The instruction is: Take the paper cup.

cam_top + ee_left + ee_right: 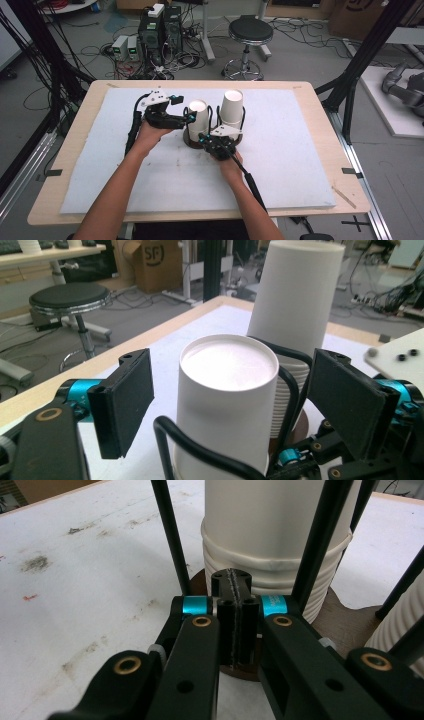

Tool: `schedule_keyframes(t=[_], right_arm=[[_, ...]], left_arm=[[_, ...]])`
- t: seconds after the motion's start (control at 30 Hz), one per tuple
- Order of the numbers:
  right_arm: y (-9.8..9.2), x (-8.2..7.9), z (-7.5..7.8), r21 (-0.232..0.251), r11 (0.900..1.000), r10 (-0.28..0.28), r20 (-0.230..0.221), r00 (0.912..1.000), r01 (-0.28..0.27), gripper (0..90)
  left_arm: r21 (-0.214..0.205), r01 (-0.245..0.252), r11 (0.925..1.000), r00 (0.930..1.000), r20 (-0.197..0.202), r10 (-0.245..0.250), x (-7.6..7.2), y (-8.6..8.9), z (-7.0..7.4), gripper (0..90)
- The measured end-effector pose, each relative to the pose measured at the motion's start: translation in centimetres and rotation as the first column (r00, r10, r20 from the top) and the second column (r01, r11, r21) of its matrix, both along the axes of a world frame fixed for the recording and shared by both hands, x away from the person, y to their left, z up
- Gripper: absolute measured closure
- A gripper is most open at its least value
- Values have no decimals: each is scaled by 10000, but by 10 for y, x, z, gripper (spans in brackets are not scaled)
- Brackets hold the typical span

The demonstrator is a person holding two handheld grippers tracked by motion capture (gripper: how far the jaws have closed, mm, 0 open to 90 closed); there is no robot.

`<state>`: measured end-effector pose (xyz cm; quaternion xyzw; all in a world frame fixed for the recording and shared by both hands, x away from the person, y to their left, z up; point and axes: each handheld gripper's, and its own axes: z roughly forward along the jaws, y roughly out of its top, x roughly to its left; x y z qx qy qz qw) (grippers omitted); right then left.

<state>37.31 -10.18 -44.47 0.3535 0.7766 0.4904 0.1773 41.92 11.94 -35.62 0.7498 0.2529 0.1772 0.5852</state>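
High view: two stacks of upturned paper cups in black wire holder [241, 116] at mat centre. Left gripper [227, 405] spread wide, straddling top cup of shorter stack [227, 390] — not yet clamped. Right gripper [235, 612] pinched closed, empty, low against holder's brown base [350, 625] — likely bracing. Taller stack [231, 110] untouched; lift-off likely remains.

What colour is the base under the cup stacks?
Dark brown base, clearest in the right gripper view.

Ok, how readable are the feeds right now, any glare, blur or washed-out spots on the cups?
High view: soft and low in detail, even light, no harsh shadows. Left gripper view: the upturned base of the near cup is washed out to a bright glow; the stool behind stays fairly sharp. Right gripper view: the shut jaws look sharp, and the cup stack crops at the top.
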Motion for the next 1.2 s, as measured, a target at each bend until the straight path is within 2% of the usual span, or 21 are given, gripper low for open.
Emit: schedule_keyframes(t=[0.17,0.47,0.63,0.7,0.77,0.9,1.2], right_arm=[[1,0,0,-18,10000,-30,-32,10000,30,900],[0,0,0,4,10000,11,-76,10000,-11,900],[0,0,0,8,10000,21,-104,9999,-21,900],[0,0,0,4,10000,26,-105,9999,-26,900],[0,0,0,18,10000,14,-134,9999,-14,900],[0,0,0,22,10000,10,-137,9999,-10,900],[0,0,0,18,10000,7,-151,9999,-6,900]], left_arm=[[339,-43,9994,9998,-197,50,6,-12,-4,185],[823,-267,9963,9994,-194,284,11,-18,-6,191],[1004,-175,9948,9997,-161,193,13,-19,-8,251],[1025,-35,9947,10000,-70,42,12,-20,-8,321],[1149,-46,9934,9999,-95,57,12,-22,-6,325],[1175,-10,9931,10000,-61,17,12,-21,-4,334],[754,-27,9972,9999,143,16,10,-18,4,351]])
